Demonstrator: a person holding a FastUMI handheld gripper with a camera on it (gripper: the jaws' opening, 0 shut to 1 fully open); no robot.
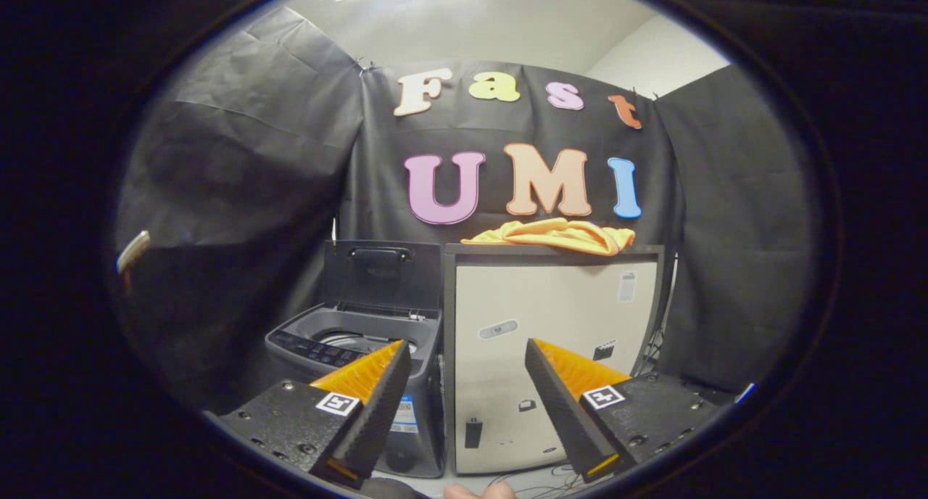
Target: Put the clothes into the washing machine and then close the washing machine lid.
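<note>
One orange garment [557,236] lies atop one cabinet [551,318]; one washing machine [362,347], lid [382,270] up, possibly empty; hand-held gripper [464,383] spread wide, holding nothing.

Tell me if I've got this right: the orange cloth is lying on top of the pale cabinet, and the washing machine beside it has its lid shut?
Not quite. The gripper view shows the washing machine with its lid standing open. The orange cloth does lie on the pale cabinet beside it. The gripper is open, holding nothing.

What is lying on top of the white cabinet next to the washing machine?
An orange cloth lies crumpled on the cabinet top, well beyond the open gripper. Whatever lies under the cloth is covered.
</note>
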